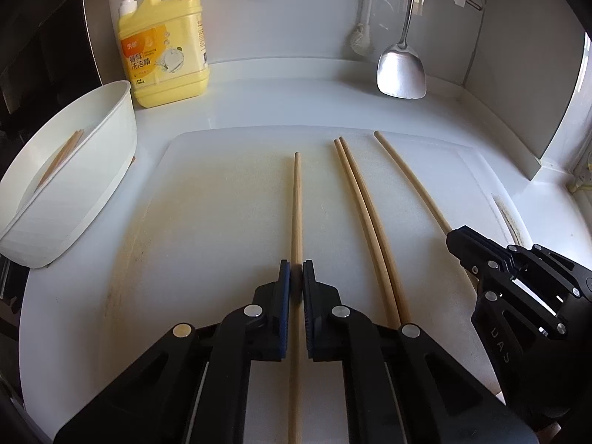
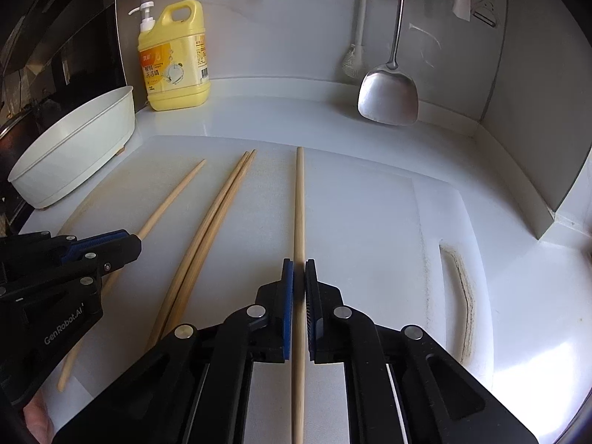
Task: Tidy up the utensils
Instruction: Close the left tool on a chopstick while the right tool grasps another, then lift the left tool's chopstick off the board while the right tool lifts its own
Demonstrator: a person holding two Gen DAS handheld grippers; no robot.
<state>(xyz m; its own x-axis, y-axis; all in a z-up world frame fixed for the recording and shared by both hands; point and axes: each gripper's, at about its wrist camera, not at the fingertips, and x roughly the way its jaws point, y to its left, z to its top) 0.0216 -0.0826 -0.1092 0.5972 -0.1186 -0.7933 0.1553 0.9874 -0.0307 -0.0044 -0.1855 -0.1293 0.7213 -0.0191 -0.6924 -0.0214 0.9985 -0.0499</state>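
Several wooden chopsticks lie lengthwise on a white cutting board point(image 1: 207, 192). My left gripper point(image 1: 296, 267) is shut on the leftmost chopstick point(image 1: 296, 203), its blue pads pressing both sides. To its right lies a pair of chopsticks point(image 1: 360, 199) touching each other. My right gripper point(image 2: 299, 264) is shut on the rightmost chopstick point(image 2: 299, 203). In the right wrist view, the left gripper point(image 2: 135, 242) holds its chopstick point(image 2: 174, 192) and the pair point(image 2: 218, 203) lies between. A white oval tub point(image 1: 85, 177) at the left holds more chopsticks point(image 1: 63, 155).
A yellow dish-soap bottle point(image 1: 166, 44) stands at the back left by the tub. A steel spatula point(image 1: 401, 70) and a white brush point(image 1: 360, 39) hang against the back wall. A wall corner point(image 1: 518, 103) closes the right side. The board's handle slot point(image 2: 462, 296) is at its right end.
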